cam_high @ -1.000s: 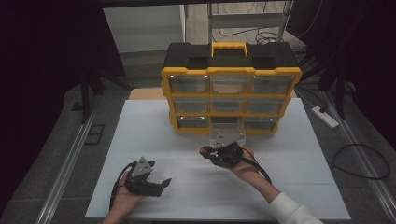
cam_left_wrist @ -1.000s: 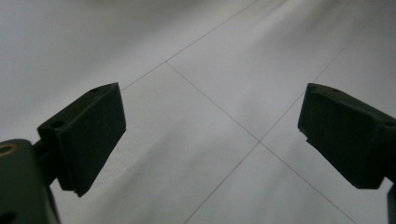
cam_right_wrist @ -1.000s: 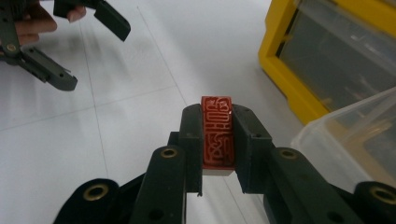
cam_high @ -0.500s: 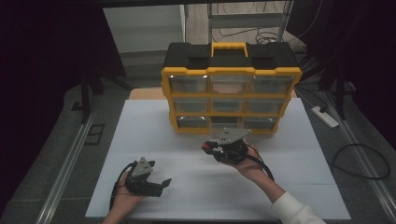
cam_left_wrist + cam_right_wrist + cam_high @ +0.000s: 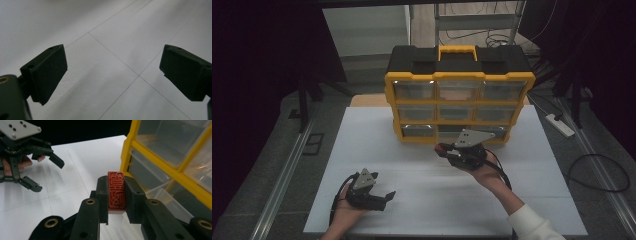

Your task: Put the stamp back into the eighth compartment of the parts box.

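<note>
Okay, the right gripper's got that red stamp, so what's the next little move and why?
Probably lift the red stamp clear, away from the yellow drawer organizer. The right gripper is shut on it beside the open bottom drawer, and the left gripper rests open on the white table.

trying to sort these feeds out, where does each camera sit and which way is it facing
High view: above the person's side of the table, facing forward and down at the yellow drawer cabinet; both forearms and the left gripper and right gripper show.
Left gripper view: rides the left gripper, looking down along its open black jaws at bare white table.
Right gripper view: rides the right gripper, shut on a red stamp, facing the cabinet drawers.
Shared: the right gripper view and the high view both show the left gripper and the cabinet.
</note>
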Available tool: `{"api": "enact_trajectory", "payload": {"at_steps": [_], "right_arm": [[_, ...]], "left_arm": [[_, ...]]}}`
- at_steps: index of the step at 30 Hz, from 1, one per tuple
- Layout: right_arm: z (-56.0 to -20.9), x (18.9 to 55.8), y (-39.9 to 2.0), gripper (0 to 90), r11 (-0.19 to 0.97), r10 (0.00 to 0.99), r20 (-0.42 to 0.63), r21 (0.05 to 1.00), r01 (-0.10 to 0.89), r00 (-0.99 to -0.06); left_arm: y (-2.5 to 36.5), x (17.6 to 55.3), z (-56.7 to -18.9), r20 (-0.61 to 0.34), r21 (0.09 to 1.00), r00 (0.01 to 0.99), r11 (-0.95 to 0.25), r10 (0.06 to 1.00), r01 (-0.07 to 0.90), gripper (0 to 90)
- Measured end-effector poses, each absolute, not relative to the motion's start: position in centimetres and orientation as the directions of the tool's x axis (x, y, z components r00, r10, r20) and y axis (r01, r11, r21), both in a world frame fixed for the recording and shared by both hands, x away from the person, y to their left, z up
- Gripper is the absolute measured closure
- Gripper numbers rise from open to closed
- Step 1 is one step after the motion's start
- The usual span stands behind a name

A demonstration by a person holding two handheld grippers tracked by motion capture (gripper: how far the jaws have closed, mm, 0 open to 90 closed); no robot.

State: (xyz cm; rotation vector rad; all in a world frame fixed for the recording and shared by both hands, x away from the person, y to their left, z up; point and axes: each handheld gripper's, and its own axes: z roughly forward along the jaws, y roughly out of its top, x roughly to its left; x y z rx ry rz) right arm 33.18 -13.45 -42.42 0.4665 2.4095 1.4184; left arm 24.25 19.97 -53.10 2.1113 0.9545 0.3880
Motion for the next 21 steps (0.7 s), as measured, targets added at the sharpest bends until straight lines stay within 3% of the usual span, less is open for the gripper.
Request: {"api": "enact_trajectory", "payload": {"at_steps": [21], "right_arm": [[-41.0, 34.2, -16.0, 75.3, 0.413, 0.502, -0.110, 0.902, 0.125, -0.858]], "left_arm": [[19.9, 24.2, -53.1, -0.035, 0.755, 0.675, -0.423, 0.737, 0.501, 7.7]]}}
